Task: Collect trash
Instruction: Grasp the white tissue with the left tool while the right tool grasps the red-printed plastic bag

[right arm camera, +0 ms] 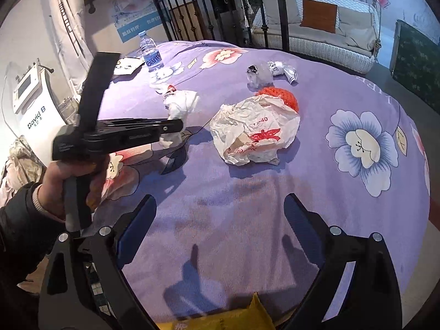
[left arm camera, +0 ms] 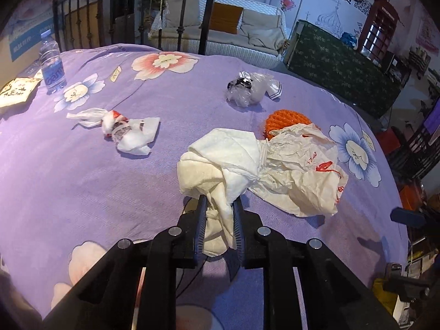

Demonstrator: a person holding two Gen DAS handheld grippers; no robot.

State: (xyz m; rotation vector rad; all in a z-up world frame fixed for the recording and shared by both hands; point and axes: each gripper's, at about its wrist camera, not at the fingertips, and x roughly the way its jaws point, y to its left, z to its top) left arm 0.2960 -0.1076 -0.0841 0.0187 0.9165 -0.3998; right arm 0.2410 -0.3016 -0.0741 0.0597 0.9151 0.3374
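Observation:
My left gripper (left arm camera: pixel 220 206) is shut on a crumpled white tissue (left arm camera: pixel 217 165) and holds it just above the purple floral bedspread (left arm camera: pixel 82 178). Behind it lie a crumpled white paper bag with red print (left arm camera: pixel 302 176), an orange knitted ball (left arm camera: pixel 286 119), a white wrapper with red print (left arm camera: pixel 123 130) and a clear plastic wad (left arm camera: pixel 244 89). My right gripper (right arm camera: pixel 220 206) is open and empty, low over the bedspread (right arm camera: pixel 302 192) in front of the paper bag (right arm camera: pixel 255 132). The left gripper (right arm camera: pixel 176 126) shows in the right wrist view, held by a hand.
A water bottle (left arm camera: pixel 51 63) and a card (left arm camera: pixel 16 90) stand at the far left of the bed. A yellow packet (right arm camera: pixel 220 319) lies at the near edge. A black iron bed frame (left arm camera: pixel 90 8) and a white wicker sofa (left arm camera: pixel 225 33) are behind.

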